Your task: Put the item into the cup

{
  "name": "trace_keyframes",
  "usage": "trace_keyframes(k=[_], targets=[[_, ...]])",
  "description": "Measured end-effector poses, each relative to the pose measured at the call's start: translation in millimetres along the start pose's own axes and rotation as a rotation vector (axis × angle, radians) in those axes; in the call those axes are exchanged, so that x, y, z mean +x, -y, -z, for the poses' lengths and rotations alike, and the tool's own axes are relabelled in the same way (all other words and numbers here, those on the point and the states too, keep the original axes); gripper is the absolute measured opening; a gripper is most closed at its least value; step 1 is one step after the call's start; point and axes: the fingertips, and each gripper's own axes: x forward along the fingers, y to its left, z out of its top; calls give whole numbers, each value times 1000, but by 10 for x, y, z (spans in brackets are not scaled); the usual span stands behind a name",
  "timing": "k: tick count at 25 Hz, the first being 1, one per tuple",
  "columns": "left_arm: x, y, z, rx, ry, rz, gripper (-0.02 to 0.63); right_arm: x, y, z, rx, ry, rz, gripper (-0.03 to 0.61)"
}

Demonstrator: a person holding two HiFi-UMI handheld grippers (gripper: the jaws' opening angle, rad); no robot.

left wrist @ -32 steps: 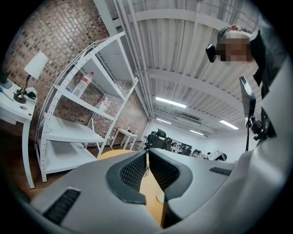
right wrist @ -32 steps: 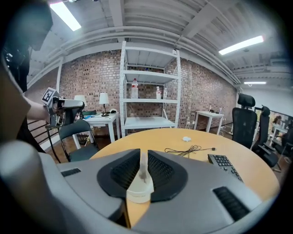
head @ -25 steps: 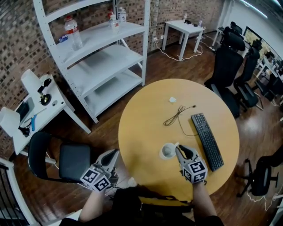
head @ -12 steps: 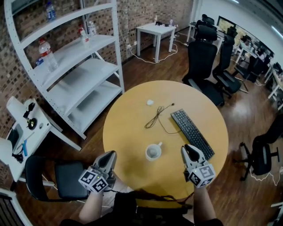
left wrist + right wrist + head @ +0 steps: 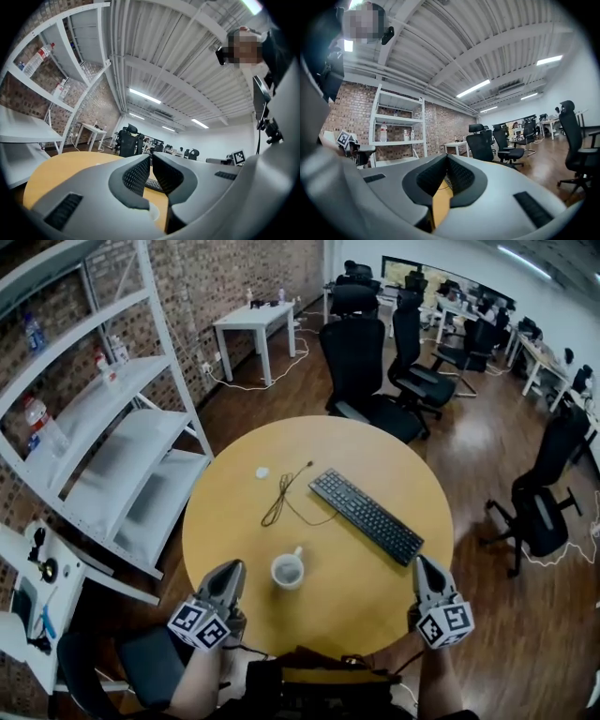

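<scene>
A white cup (image 5: 287,570) stands on the round yellow table (image 5: 394,474), near its front edge; I cannot tell what is inside it. A small white item (image 5: 262,472) lies farther back on the left. My left gripper (image 5: 231,570) hangs at the table's front left edge, left of the cup, shut and holding nothing. My right gripper (image 5: 425,565) is at the front right edge, well clear of the cup, also shut and holding nothing. In the left gripper view the left gripper (image 5: 151,156) shows the cup's rim (image 5: 153,213) low between its jaws. The right gripper (image 5: 446,157) faces across the tabletop.
A black keyboard (image 5: 366,516) lies diagonally right of centre, with a thin black cable (image 5: 285,499) to its left. White shelving (image 5: 103,446) stands on the left. Black office chairs (image 5: 375,362) are behind the table and another (image 5: 534,512) is to the right.
My right gripper has drawn back from the cup to the table's front right edge. The head view has swung, so the table now sits more to the centre.
</scene>
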Motion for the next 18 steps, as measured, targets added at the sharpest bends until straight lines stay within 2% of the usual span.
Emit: trace_keyframes(k=[6, 12, 18], targets=[[64, 155, 23, -6, -3, 23, 12, -87, 58, 59, 12, -11, 29, 6], [-66, 97, -23, -29, 38, -31, 12, 91, -77, 82, 10, -23, -26, 6], [-190, -23, -56, -4, 41, -67, 12, 271, -161, 72, -17, -29, -70, 6]])
